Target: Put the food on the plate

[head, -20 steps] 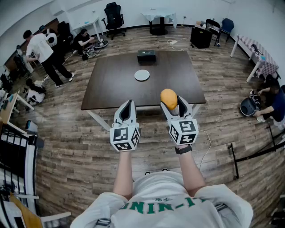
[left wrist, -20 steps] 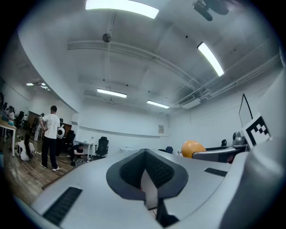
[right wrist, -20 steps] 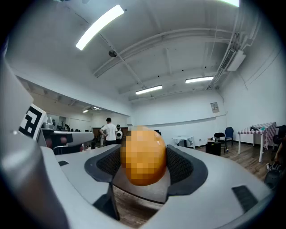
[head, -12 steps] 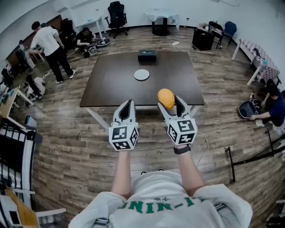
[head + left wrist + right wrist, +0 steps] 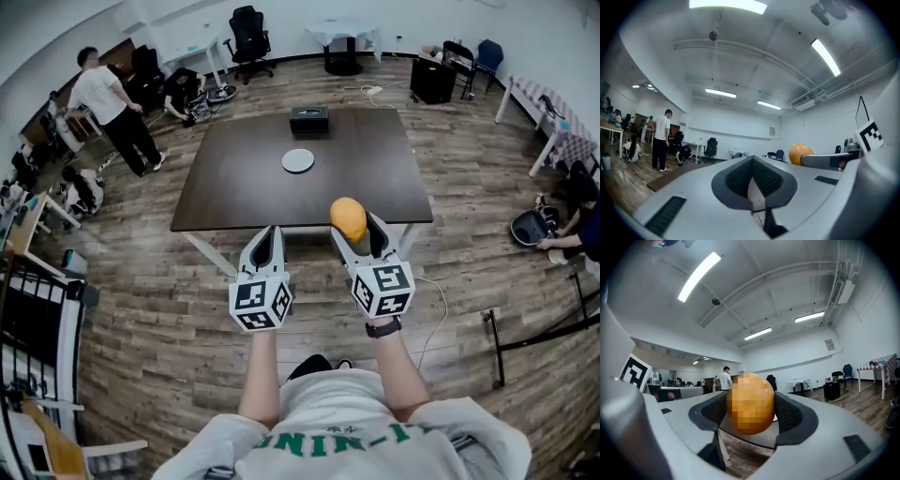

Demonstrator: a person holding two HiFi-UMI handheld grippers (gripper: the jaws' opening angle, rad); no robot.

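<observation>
A round orange piece of food (image 5: 349,217) sits between the pads of my right gripper (image 5: 354,231), which is shut on it and held in the air just before the near edge of the dark table (image 5: 234,187). The right gripper view shows the food (image 5: 751,401) filling the gap between both pads. A small white plate (image 5: 298,160) lies at the table's middle, well beyond both grippers. My left gripper (image 5: 266,236) hangs beside the right one, shut with nothing in it. The left gripper view catches the food (image 5: 800,152) off to the right.
A black box (image 5: 308,118) stands at the table's far edge behind the plate. People stand and sit at the back left (image 5: 111,103) and one crouches at the right (image 5: 574,211). Wooden floor surrounds the table; office chairs and small tables line the far wall.
Both grippers have dropped slightly lower in the head view, the food still held in the right one. The standing person at the back left has shifted.
</observation>
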